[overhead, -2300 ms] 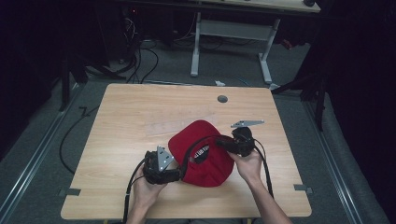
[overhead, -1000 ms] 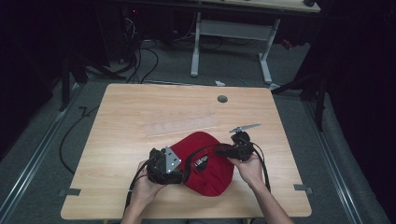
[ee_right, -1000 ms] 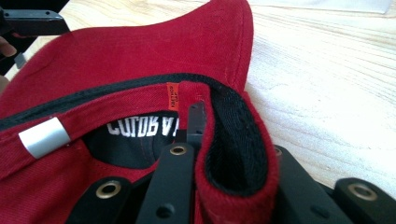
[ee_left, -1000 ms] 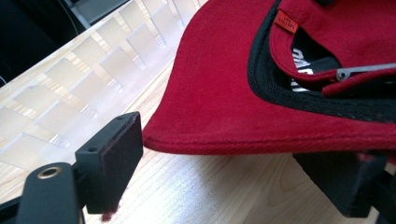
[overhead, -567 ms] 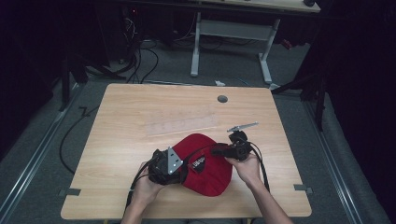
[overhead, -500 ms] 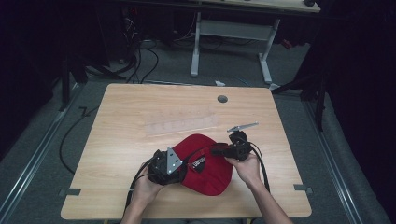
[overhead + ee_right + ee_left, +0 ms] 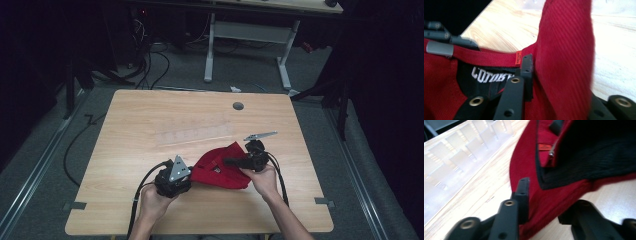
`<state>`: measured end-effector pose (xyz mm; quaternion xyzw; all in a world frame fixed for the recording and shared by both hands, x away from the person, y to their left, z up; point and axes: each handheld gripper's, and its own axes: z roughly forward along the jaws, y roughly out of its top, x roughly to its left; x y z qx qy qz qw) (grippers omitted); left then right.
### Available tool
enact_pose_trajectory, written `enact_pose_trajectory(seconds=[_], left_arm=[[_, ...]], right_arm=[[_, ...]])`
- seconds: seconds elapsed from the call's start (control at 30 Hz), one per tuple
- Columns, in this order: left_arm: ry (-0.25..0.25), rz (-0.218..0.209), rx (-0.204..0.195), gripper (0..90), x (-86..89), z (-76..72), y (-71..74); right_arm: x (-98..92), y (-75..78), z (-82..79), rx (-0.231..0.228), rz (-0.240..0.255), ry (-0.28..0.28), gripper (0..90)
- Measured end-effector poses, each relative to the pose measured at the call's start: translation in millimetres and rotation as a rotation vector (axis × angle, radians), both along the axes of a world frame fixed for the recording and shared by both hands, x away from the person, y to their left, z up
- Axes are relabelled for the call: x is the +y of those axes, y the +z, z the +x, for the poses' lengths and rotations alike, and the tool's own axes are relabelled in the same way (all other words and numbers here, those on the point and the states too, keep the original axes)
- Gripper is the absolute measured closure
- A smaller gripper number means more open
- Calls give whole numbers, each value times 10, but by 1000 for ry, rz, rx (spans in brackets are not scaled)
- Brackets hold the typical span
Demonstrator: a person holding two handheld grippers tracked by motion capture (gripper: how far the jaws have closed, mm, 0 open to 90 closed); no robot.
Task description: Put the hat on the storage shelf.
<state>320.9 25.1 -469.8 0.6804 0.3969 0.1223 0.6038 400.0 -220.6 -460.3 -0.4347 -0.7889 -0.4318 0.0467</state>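
Our left tool point(image 7: 172, 179) has just been closing onto the brim of the soft red fabric cap point(image 7: 220, 167); our right tool point(image 7: 235, 162), its jaws just easing, pinches the rim. On the pale wooden tabletop point(image 7: 150, 120), that loosening grip could drop it.

Black tongs point(image 7: 200, 176), grey three-cornered plates

High view: fixed above the person's side, looking forward and down over the whole surface point(image 7: 150, 120). Left gripper view: very close, along its own fingers point(image 7: 522, 195) onto the red cap point(image 7: 574, 157). Right gripper view: equally close, along its own fingers. All three share cap and wood.
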Motion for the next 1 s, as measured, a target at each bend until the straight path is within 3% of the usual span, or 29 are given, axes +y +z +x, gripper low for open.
enact_pose_trajectory(seconds=[0.2, 0.43, 0.57, 0.63, 0.77, 0.87, 1.0], left_arm=[[-32, 30, -17, 775, -32, -42, 66], [-74, 69, -25, 843, -48, -80, 120], [-41, 30, -19, 848, 26, -44, 185], [-18, 23, -14, 848, 57, -26, 199], [21, -10, 0, 848, 157, 19, 230], [63, -46, 10, 848, 254, 68, 269], [121, -88, 33, 847, 360, 167, 322]], right_arm=[[-34, 42, 30, -13, 63, -31, 629], [-277, 179, 28, -94, 139, -169, 494], [-483, 296, -30, -166, 152, -246, 458], [-563, 348, -73, -204, 140, -268, 448], [-628, 324, -136, -264, 63, -285, 415], [-645, 198, -171, -269, -6, -286, 414], [-638, -73, -222, -228, -123, -279, 456]])
